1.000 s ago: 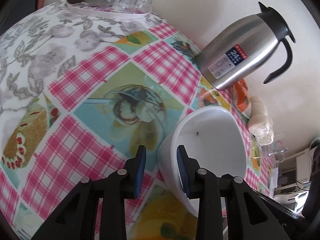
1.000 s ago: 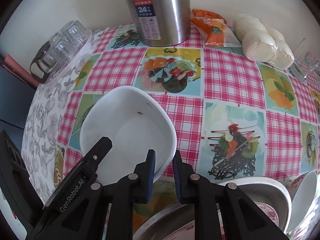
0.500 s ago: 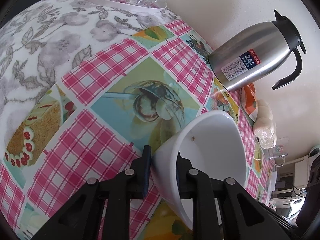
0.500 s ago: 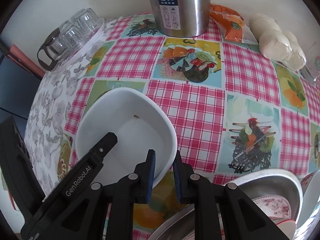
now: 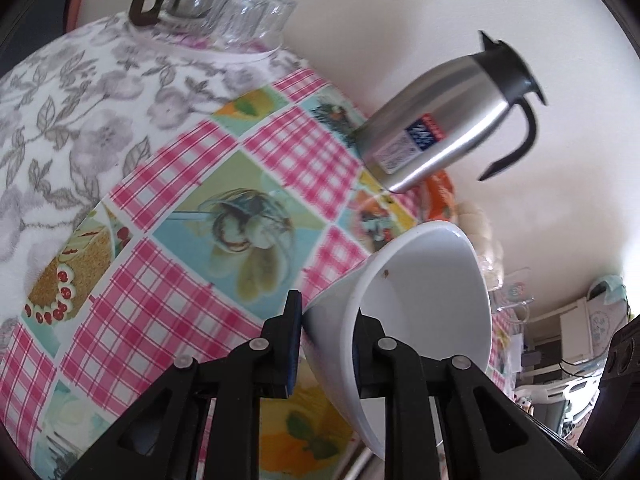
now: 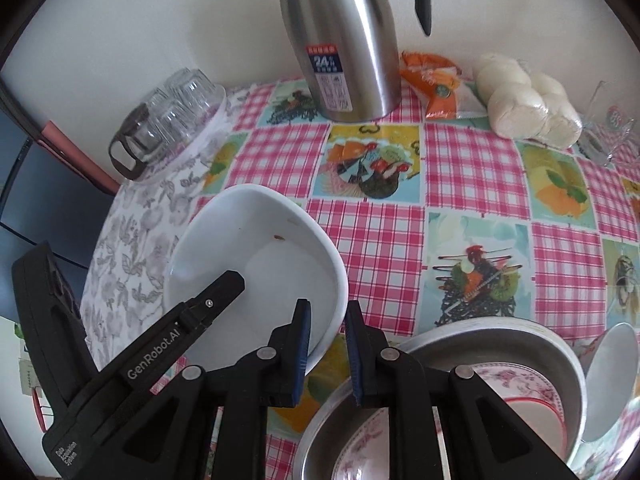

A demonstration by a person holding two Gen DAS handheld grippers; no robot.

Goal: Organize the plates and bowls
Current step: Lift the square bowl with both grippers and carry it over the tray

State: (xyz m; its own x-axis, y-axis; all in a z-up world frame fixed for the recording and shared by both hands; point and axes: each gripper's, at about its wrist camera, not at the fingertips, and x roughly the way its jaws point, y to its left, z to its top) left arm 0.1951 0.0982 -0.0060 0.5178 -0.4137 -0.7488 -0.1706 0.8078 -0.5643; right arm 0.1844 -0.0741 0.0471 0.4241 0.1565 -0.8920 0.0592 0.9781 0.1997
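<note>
Two grippers: one white bowl sits between them, with only the left one gripping it.
Left gripper (image 5: 324,322): its fingers (image 5: 294,320) are closed on the rim of the white bowl (image 5: 424,304), one finger outside the wall and one inside.
White bowl: tilted in the left wrist view; a small brown speck sits on its inner wall; I cannot tell whether its base touches the desk.
Right gripper (image 6: 326,330): its fingers (image 6: 304,328) stand a narrow gap apart, holding nothing; the bowl's near rim lies just beside the left finger.
Metal basin (image 6: 516,344): just right of the right gripper, holding a floral plate (image 6: 524,384).
Desk (image 6: 472,160): covered in a pink checked cloth with food pictures.
Steel thermos jug (image 6: 340,40): upright at the far edge against the wall.
Orange packet (image 6: 432,80): just right of the jug.
Bag of white buns (image 6: 528,96): beside the packet.
Upturned glasses (image 6: 176,112): on a white tray at the far left corner.
</note>
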